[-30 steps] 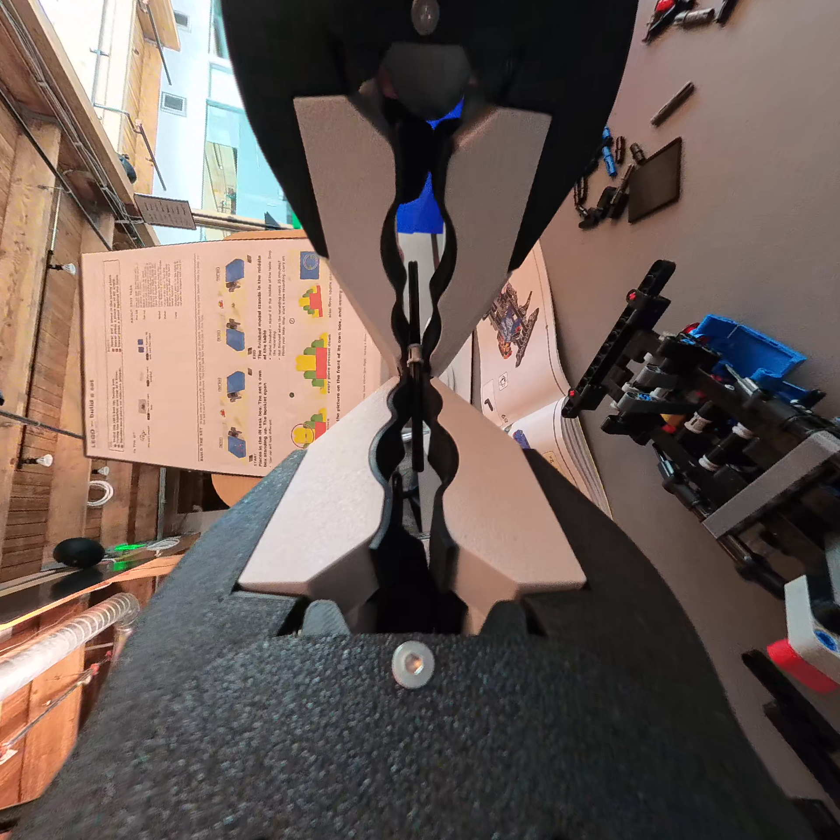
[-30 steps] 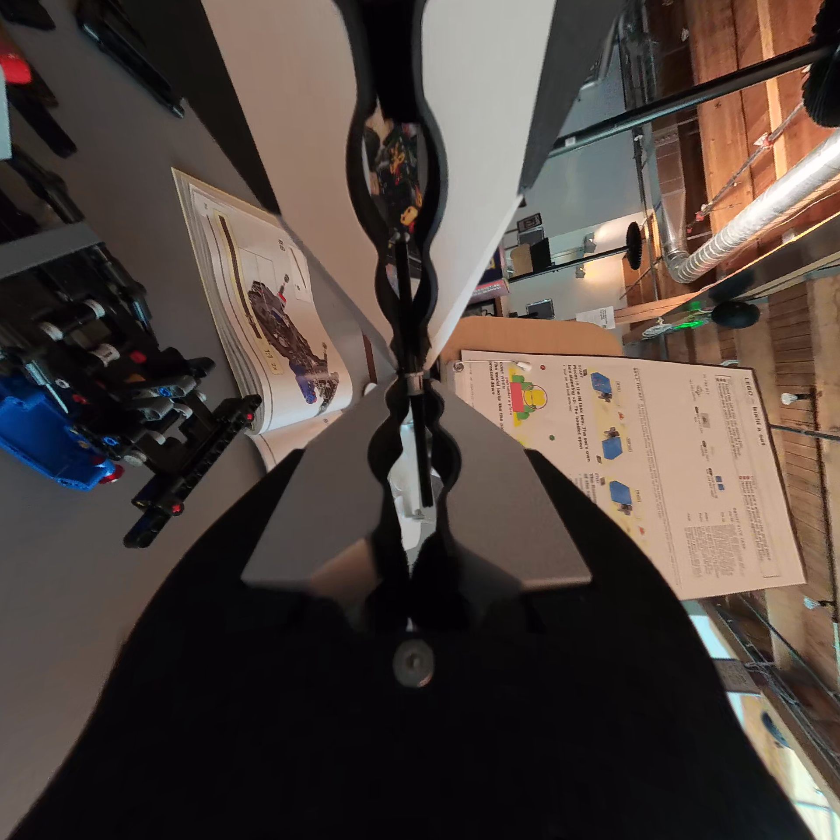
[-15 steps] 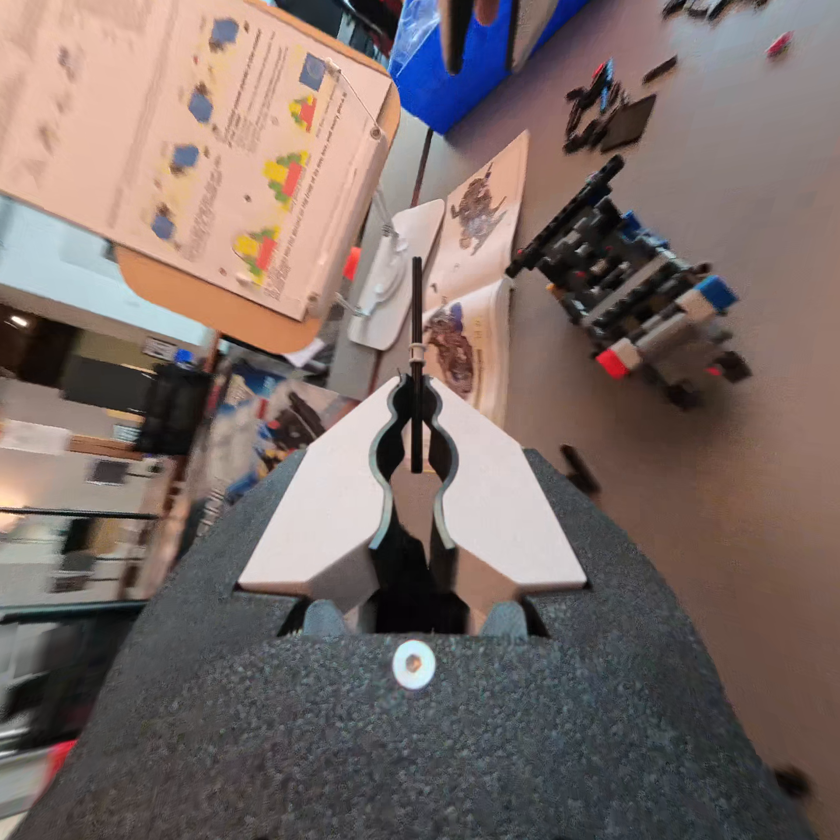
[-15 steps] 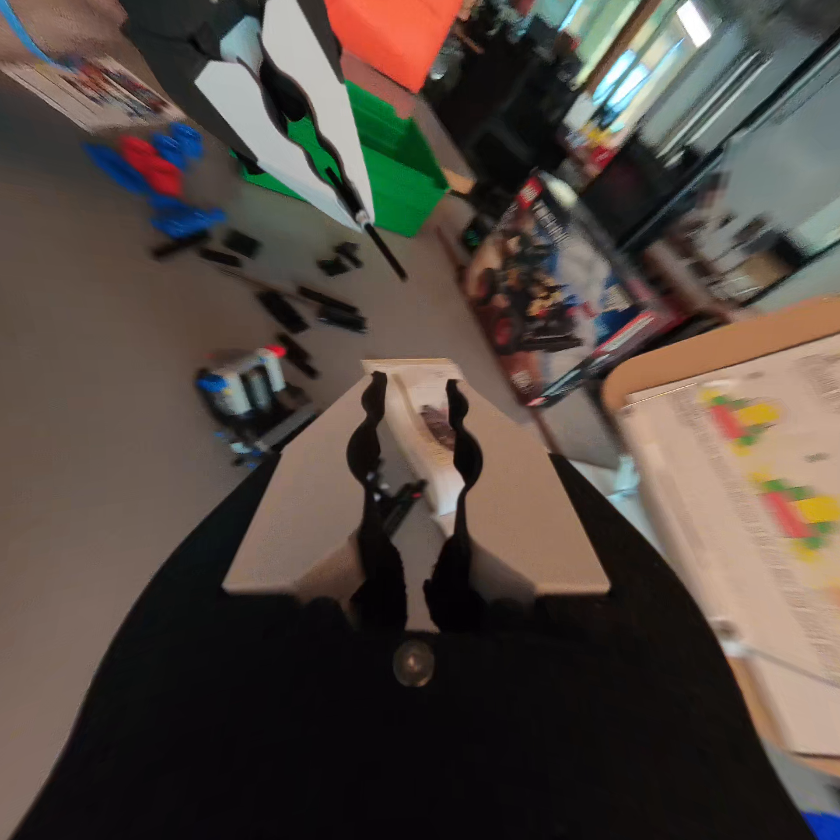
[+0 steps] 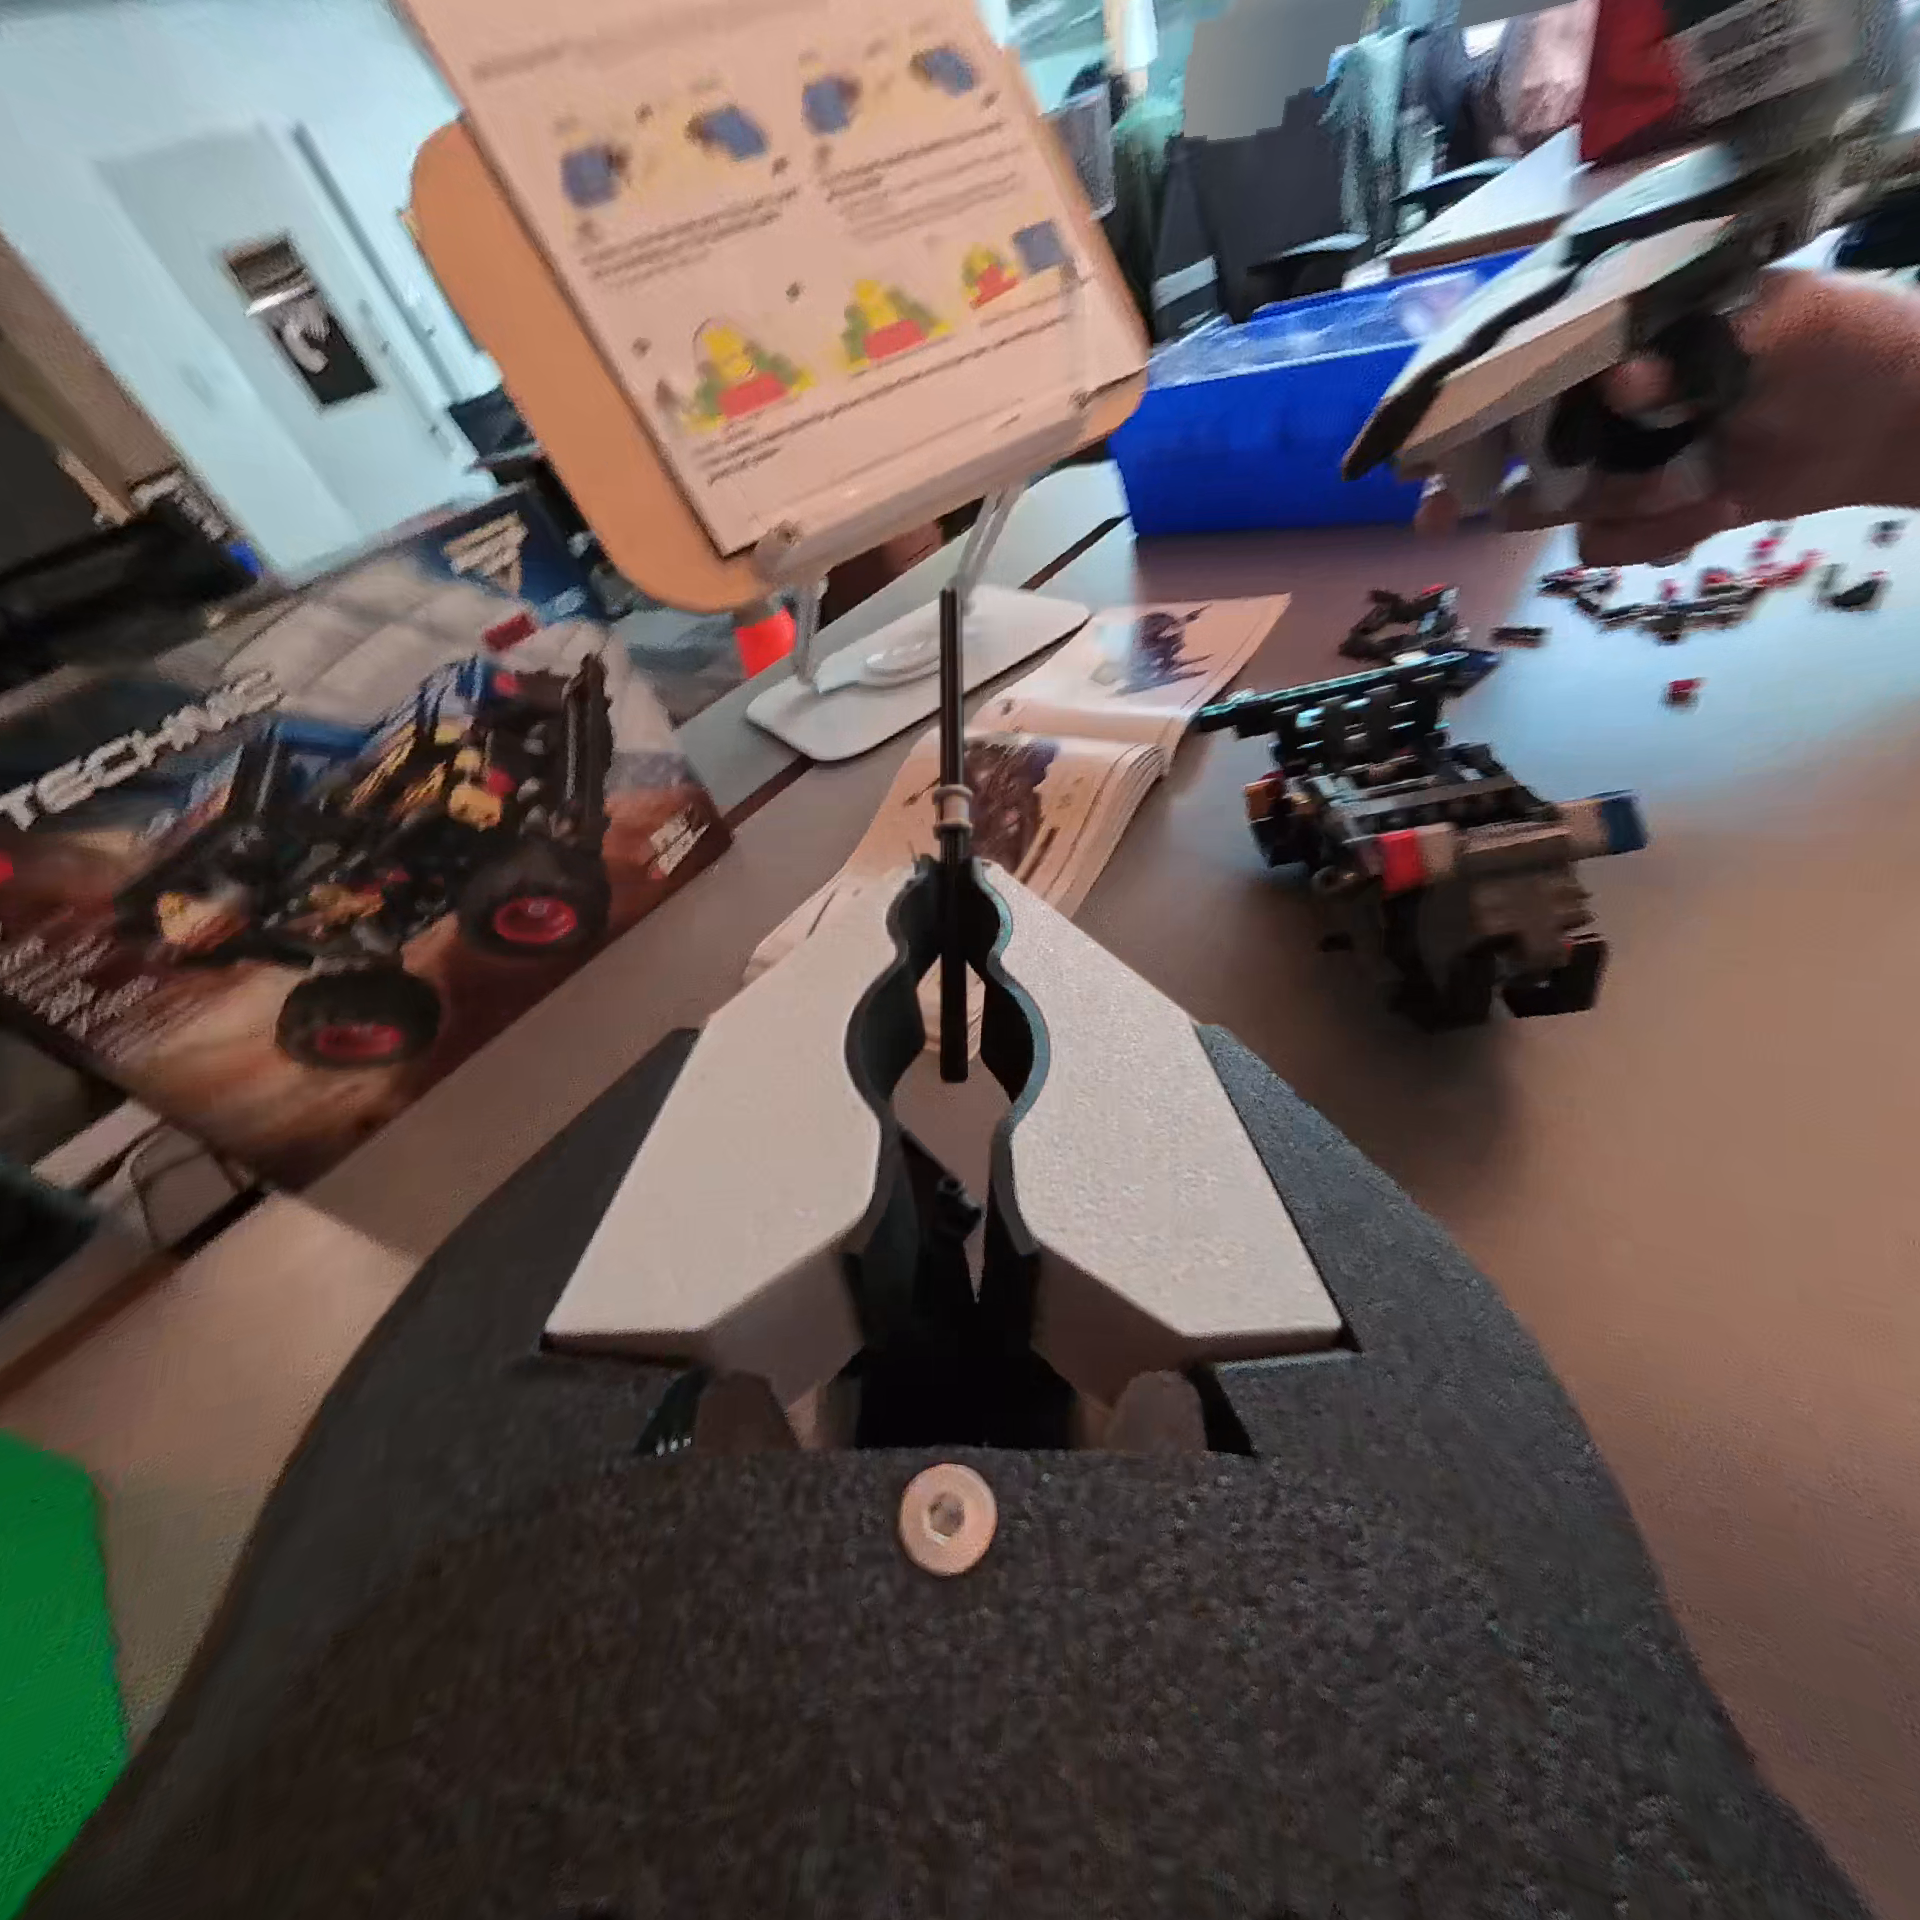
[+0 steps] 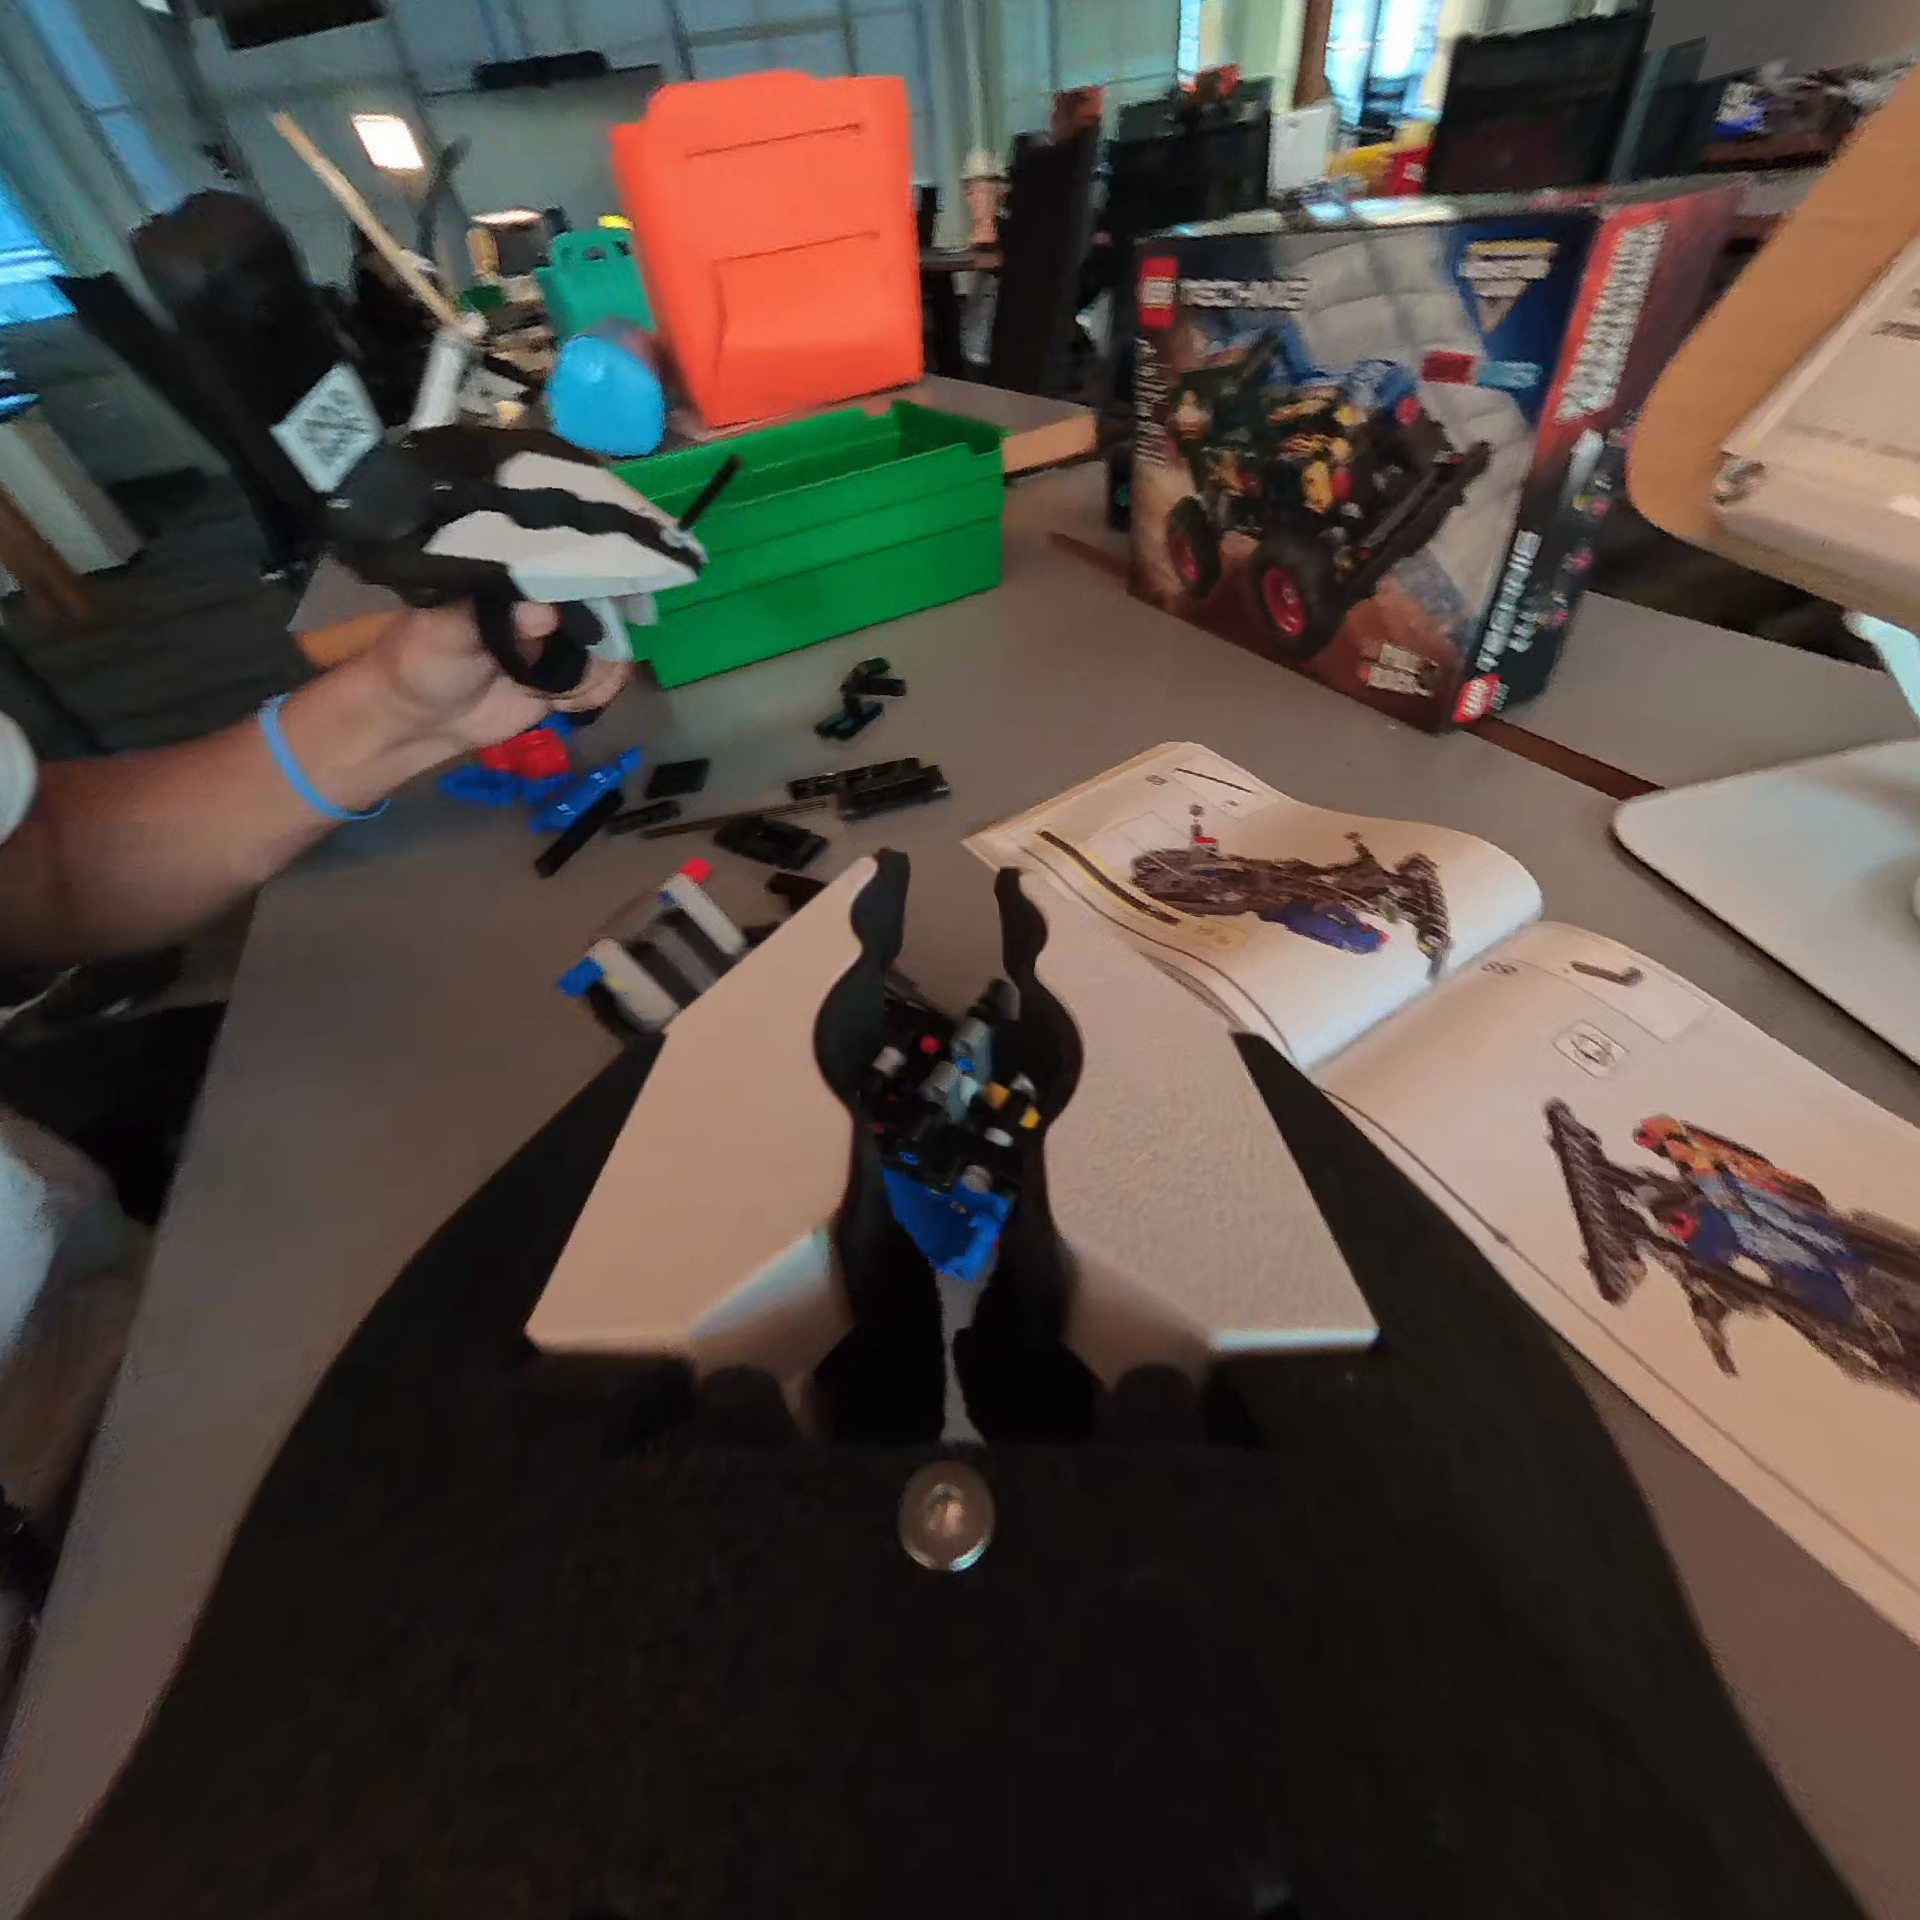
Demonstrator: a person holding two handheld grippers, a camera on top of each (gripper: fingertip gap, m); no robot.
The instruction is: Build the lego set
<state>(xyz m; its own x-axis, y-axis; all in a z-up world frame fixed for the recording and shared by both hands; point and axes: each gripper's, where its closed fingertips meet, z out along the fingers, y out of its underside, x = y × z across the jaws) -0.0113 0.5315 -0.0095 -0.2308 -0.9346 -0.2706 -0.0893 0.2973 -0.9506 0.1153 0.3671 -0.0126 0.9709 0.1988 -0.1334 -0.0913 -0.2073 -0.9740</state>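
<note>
My left gripper (image 5: pixel 951 883) is shut on a thin black axle (image 5: pixel 951 727) with a small grey bush on it; the axle sticks out forward, above the table. It also shows in the right wrist view (image 6: pixel 686 551), held up in a hand, with the axle (image 6: pixel 712 488) poking out. My right gripper (image 6: pixel 948 883) is open and empty, hovering over the partly built black, grey and blue model (image 6: pixel 956 1122), which shows between its fingers. In the left wrist view the model (image 5: pixel 1423 831) stands on the table to the right, and the right gripper (image 5: pixel 1371 452) is raised behind it.
An open instruction booklet (image 6: pixel 1299 935) lies right of the model. The set's box (image 6: pixel 1371 436) and a green bin (image 6: pixel 831 530) stand behind. Loose black, blue and red pieces (image 6: pixel 810 800) are scattered at the left. A sheet on a stand (image 5: pixel 810 260) and a blue bin (image 5: pixel 1268 416) are at the back. The left gripper's tips are roughly 20 cm from the right gripper's.
The two grippers held the axle tip to tip; the right one let go and opened. Both swung apart, and the left one keeps the axle.
</note>
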